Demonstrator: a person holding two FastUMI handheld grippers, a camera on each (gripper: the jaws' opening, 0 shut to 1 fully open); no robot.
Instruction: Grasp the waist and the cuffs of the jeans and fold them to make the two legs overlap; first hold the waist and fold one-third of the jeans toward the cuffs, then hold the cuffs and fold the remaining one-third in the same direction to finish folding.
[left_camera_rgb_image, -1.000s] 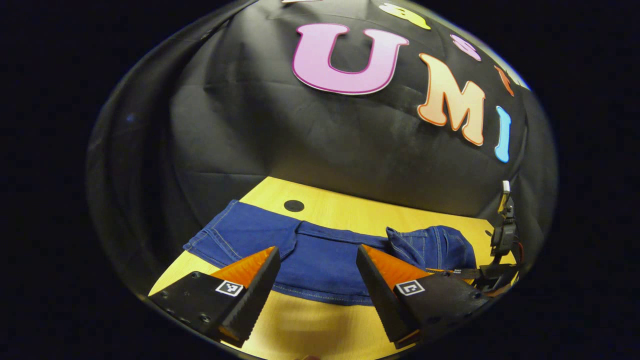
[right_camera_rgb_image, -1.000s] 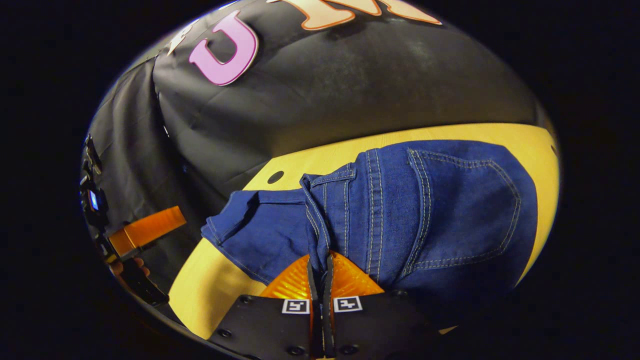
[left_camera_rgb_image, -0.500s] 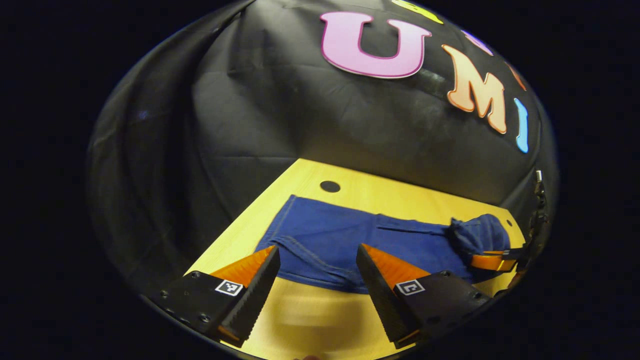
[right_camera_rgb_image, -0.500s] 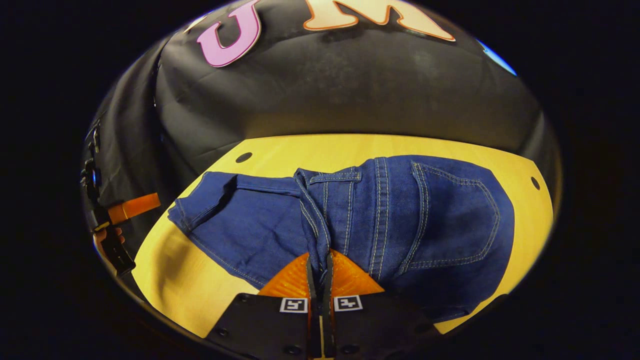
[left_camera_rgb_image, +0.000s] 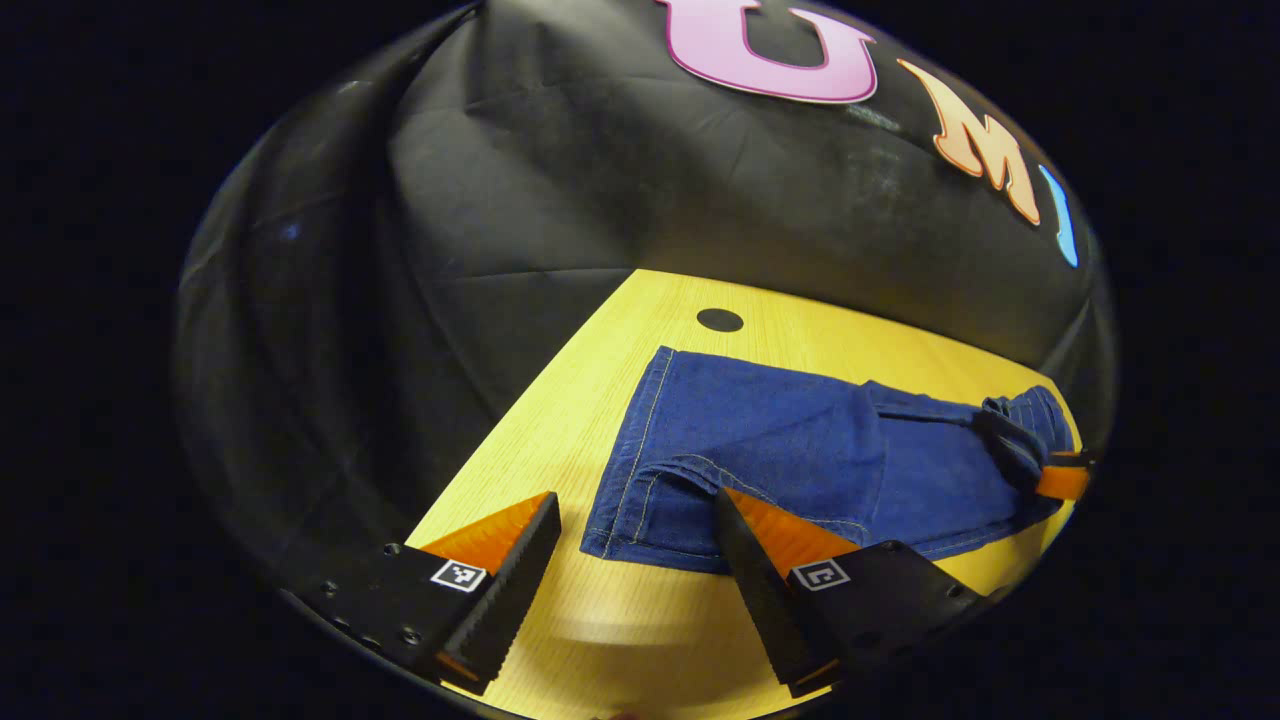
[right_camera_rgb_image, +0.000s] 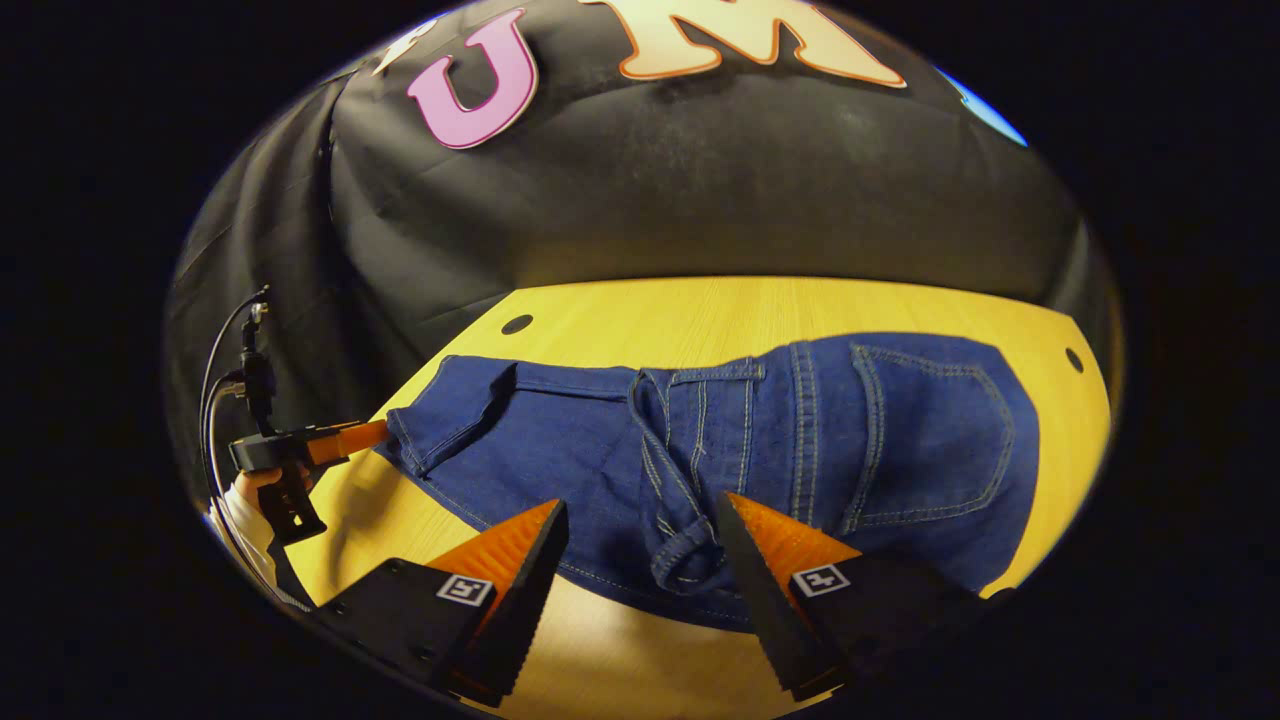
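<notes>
Blue jeans (left_camera_rgb_image: 800, 450) lie on the yellow wooden table (left_camera_rgb_image: 560, 420), legs overlapped. The waist part, with a back pocket (right_camera_rgb_image: 930, 440), is folded over the legs. My left gripper (left_camera_rgb_image: 635, 500) is open over the near corner of the cuff end, with nothing pinched. My right gripper (right_camera_rgb_image: 642, 505) is open at the folded waist edge, and a belt loop (right_camera_rgb_image: 690, 540) lies loose between its fingers. In the right gripper view the left gripper (right_camera_rgb_image: 330, 442) shows at the jeans' far left end, held by a hand (right_camera_rgb_image: 250, 482). In the left gripper view the right gripper (left_camera_rgb_image: 1062, 480) shows at the far right.
Black round holes mark the tabletop near its back edge (left_camera_rgb_image: 719, 320) (right_camera_rgb_image: 516, 324) (right_camera_rgb_image: 1073, 359). The black cloth wall (left_camera_rgb_image: 600, 180) rises right behind the table. Bare wood lies in front of the jeans, along the near edge.
My right gripper has opened and let go of the waist fold, which now rests on the legs. My left gripper has shifted toward the cuff end of the jeans.
</notes>
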